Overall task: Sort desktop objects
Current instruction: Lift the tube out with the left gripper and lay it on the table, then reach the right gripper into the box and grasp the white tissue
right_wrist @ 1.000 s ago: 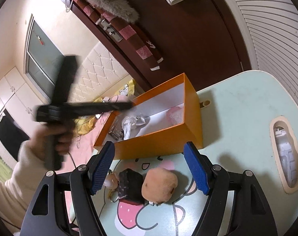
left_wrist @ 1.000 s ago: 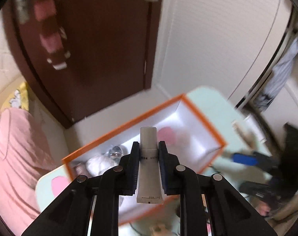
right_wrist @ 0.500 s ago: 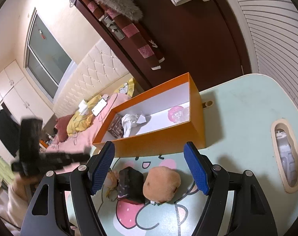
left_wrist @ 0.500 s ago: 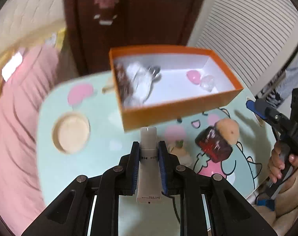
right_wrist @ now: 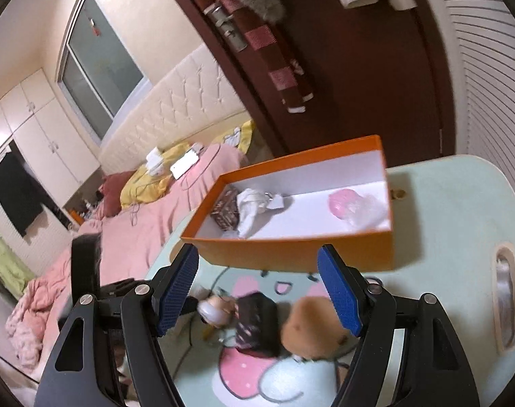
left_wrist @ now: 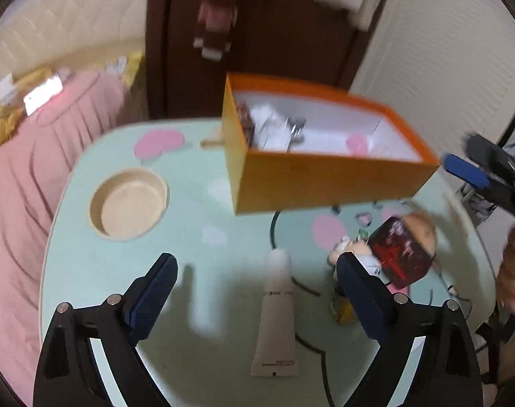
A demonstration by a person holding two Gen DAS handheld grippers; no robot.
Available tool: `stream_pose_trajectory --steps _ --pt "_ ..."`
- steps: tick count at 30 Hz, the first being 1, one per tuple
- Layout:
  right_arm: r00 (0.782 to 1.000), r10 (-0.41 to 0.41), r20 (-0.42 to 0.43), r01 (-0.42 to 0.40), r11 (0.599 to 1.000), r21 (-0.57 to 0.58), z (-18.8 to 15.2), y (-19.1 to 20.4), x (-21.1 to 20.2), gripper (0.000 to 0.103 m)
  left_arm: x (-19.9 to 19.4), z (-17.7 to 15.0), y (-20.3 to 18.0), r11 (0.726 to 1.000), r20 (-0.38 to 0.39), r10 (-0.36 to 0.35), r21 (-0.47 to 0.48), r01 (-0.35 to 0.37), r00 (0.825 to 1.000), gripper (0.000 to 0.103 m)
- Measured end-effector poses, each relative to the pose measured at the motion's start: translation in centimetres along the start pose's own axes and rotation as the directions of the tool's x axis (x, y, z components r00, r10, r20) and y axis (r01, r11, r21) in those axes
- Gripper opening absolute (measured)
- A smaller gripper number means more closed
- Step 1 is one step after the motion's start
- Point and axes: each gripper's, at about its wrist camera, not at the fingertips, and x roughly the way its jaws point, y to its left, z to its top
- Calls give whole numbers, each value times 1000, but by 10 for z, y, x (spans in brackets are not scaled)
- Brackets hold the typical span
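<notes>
Now the left tool (left_wrist: 257,278) is opening, its pads spread wide and touching nothing. Between them, nearer the right pad, the cream tube (left_wrist: 275,312) lies flat on the pale green worktop (left_wrist: 196,237), cap pointing far toward the orange box (left_wrist: 311,183). To its right sit a dark pouch (left_wrist: 401,254) and a tan plush (right_wrist: 311,329). Over these the right tool (right_wrist: 257,291) hangs spread, gripping nothing.

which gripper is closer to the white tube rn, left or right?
Left. The left gripper straddles the white tube lying on the table, jaws opening and clear of it. The right gripper is over by the plush toy, open; no tube in its view.
</notes>
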Motion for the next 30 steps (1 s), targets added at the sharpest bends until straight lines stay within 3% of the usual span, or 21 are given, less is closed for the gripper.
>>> stream_pose_trajectory --steps 5,8,11,12,13,14,18,27,28,29,30 --pt "989 -67 -133 43 984 -172 48 33 38 73 -6 -11 4 1000 86 -3 6 3 996 95" --pt "952 -140 -273 37 936 -350 68 57 85 73 -6 -14 7 1000 101 -27 -3 27 995 95" --pt "913 -237 -331 40 861 -508 73 74 128 72 -8 -13 13 998 110 -59 -32 62 992 95" --pt "899 -267 -346 35 833 -552 73 80 143 69 -8 -12 14 997 111 -60 -42 65 992 95" --pt "886 -287 -364 26 814 -580 73 83 156 54 -8 -12 16 996 109 -65 -55 71 992 95" --pt "870 -306 -386 17 802 -597 74 85 168 47 -7 -12 19 995 107 -69 -66 76 992 95" --pt "824 -365 -433 -14 751 -660 71 89 202 47 -4 -10 26 990 100 -82 -105 93 992 95" --pt "761 -455 -463 -42 676 -735 56 83 243 47 -1 -12 28 986 85 -98 -126 109 992 95" --pt "758 -455 -467 -49 675 -737 53 81 246 41 0 -11 28 986 85 -98 -125 108 992 95" --pt "762 -445 -470 -57 678 -733 51 80 246 28 0 -11 27 987 85 -97 -124 107 992 95" --pt "767 -435 -472 -60 684 -727 51 78 245 24 0 -12 27 986 85 -98 -124 108 992 95"
